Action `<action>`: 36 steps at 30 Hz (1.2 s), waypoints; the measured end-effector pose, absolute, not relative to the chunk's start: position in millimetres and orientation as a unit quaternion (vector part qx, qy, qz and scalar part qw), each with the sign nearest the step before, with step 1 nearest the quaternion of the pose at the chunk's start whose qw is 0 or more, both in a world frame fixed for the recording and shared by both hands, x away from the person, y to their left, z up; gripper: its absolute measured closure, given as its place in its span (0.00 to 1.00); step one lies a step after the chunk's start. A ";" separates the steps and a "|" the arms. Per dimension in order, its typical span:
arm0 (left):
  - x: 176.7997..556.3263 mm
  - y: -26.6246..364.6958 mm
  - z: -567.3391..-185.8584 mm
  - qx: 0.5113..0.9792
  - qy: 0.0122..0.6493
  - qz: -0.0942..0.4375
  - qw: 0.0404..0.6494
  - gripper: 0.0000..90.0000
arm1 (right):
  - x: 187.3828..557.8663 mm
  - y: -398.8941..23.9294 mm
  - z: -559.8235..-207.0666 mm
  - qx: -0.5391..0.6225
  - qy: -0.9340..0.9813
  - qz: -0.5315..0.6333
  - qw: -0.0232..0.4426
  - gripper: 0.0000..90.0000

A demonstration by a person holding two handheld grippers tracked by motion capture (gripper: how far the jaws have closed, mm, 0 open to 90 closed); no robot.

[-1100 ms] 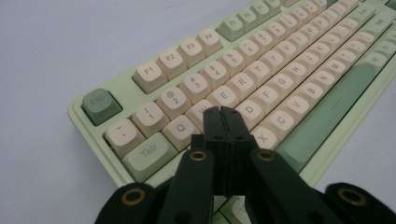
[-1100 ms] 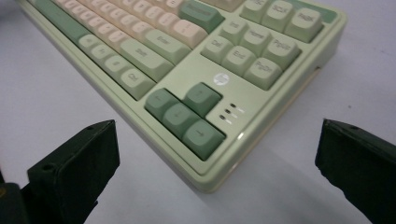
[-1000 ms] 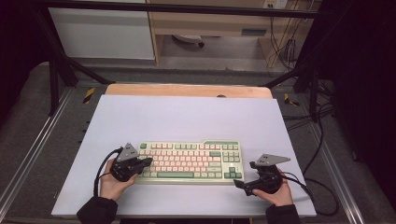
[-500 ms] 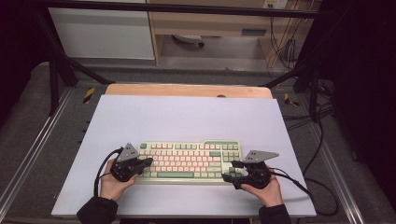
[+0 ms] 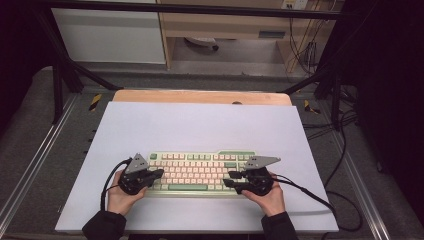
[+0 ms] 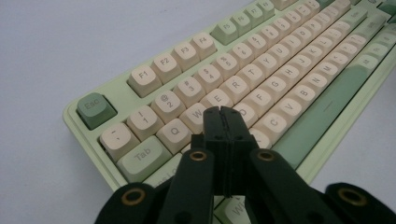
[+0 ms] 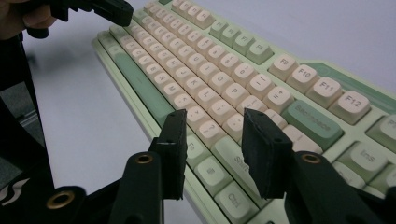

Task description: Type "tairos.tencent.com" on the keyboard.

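A person's left hand (image 5: 121,196) comes in from the near edge of the table, at the left, and holds the left gripper (image 5: 159,173) over the left end of the keyboard (image 5: 200,172). In the left gripper view its two black jaws are pressed flat together with nothing between them, and their joined tip (image 6: 223,113) hangs just over the letter keys near the W and the S; whether it touches a key cannot be told.

The keyboard, pale green with cream keys and a darker green space bar, lies flat on the white sheet (image 5: 200,125) that covers the table, toward its near side and about midway between left and right, with its long edge running left to right.

At the keyboard's right end the right hand (image 5: 266,195) holds the right gripper (image 5: 231,179), which points left over the keys. Its jaws have just been closing and now stand partly apart, with a clear gap between the pads and nothing gripped. In the right gripper view they hang above the near right keys, around the right Shift (image 7: 238,161), with the Backspace (image 7: 312,123) key just beyond them
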State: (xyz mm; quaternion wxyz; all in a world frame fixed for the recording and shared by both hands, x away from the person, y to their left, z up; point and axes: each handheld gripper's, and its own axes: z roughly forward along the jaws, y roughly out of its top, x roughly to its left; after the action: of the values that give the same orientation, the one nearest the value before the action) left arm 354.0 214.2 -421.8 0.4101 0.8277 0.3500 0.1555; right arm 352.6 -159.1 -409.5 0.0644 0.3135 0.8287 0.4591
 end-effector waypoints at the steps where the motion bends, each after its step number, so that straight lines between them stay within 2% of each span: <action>1: 354.0 214.2 -421.8 0.828 0.350 0.156 0.410 1.00 | 353.7 -157.2 -409.2 0.312 0.828 0.462 0.062 0.72; 8: 354.2 214.1 -422.2 0.828 0.349 0.155 0.410 1.00 | 361.2 -139.4 -406.9 0.313 0.828 0.461 0.066 0.83; 22: 354.3 214.0 -422.4 0.828 0.349 0.155 0.410 1.00 | 375.0 -104.4 -410.6 0.319 0.832 0.450 0.068 0.96; 36: 354.4 214.3 -422.2 0.828 0.349 0.155 0.411 1.00 | 387.7 -79.9 -421.1 0.326 0.832 0.442 0.075 1.00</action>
State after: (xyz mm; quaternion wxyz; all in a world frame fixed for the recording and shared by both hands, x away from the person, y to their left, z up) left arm 354.4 214.3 -422.2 0.4108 0.8279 0.3490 0.1552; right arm 387.7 -79.9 -421.1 0.0753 0.3255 0.8325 0.4420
